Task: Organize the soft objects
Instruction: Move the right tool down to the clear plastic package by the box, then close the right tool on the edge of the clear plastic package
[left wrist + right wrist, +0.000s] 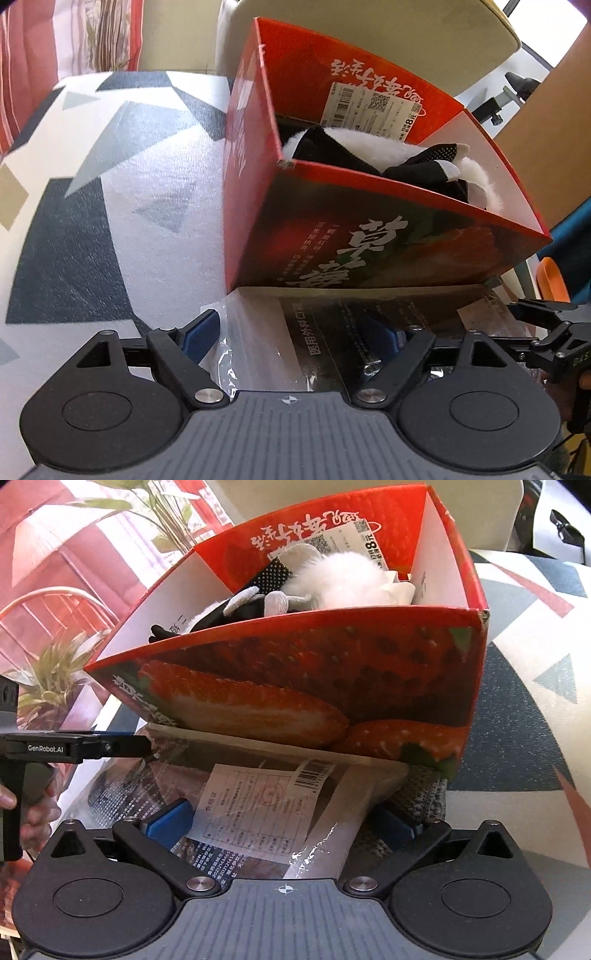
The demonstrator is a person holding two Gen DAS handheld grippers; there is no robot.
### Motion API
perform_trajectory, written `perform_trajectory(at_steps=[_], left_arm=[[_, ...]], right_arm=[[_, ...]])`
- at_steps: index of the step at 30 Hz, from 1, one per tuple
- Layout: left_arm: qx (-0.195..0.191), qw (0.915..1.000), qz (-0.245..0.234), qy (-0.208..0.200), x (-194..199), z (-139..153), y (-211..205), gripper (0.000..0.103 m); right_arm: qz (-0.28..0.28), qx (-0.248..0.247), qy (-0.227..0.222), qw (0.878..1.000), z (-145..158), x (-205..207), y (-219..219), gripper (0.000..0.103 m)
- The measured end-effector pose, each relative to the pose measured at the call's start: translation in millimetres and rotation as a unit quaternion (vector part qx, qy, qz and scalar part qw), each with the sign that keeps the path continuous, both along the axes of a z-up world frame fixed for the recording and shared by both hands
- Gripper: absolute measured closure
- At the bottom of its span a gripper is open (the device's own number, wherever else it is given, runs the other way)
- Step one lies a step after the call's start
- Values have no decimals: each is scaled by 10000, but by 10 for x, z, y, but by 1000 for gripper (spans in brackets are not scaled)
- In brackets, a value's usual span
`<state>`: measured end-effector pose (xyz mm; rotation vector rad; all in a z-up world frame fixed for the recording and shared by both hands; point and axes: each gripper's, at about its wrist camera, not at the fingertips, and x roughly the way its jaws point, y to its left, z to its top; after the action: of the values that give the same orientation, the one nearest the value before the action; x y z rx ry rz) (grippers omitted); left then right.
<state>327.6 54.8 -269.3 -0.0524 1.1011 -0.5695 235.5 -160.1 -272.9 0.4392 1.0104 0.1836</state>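
Note:
A red strawberry-print box (388, 236) (295, 686) stands on the patterned table (110, 184). Inside lie black-and-white gloves (424, 166) (258, 602) and white plush (343, 579). A clear plastic packet with black print and a white label (332, 332) (258, 812) lies at the box's near side, its far edge under the box. My left gripper (299, 336) has its blue pads either side of the packet's left end. My right gripper (284, 823) has its pads either side of the right end. Both stand wide apart.
A beige chair (406, 37) stands behind the box. A brown panel (546, 147) is at the right. A grey knitted cloth (421, 797) lies under the packet. The right gripper shows in the left view (546, 332); the left gripper shows in the right view (74, 746).

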Motion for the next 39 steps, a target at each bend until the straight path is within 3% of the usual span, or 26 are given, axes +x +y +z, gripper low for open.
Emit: perform_trajectory(at_steps=[8,14,24,29,33,39], left_arm=[[-98,9999,95,78,4,56,153,16],[-485,9947,537,732,27,-46,276,16],[-492,9969,26,613,-161,65,115,21],[-583,9975,-204,349,-289,246,154,30],[-760,9964,-353,106,-400,466,237,30],[-621,9954,-513,-517,-531,809,240,31]], right_arm=[[58,24,-9,10000,-8,6,-5,0],[83,-14,-46,10000,-7,-4,-1,0],[182,-50,-80,9998,6,-3,50,1],[375,-236,-315,9985,135,-50,136,13],[734,-491,-641,9940,378,-122,201,26],[1071,-847,-1111,9844,775,-246,149,49]])
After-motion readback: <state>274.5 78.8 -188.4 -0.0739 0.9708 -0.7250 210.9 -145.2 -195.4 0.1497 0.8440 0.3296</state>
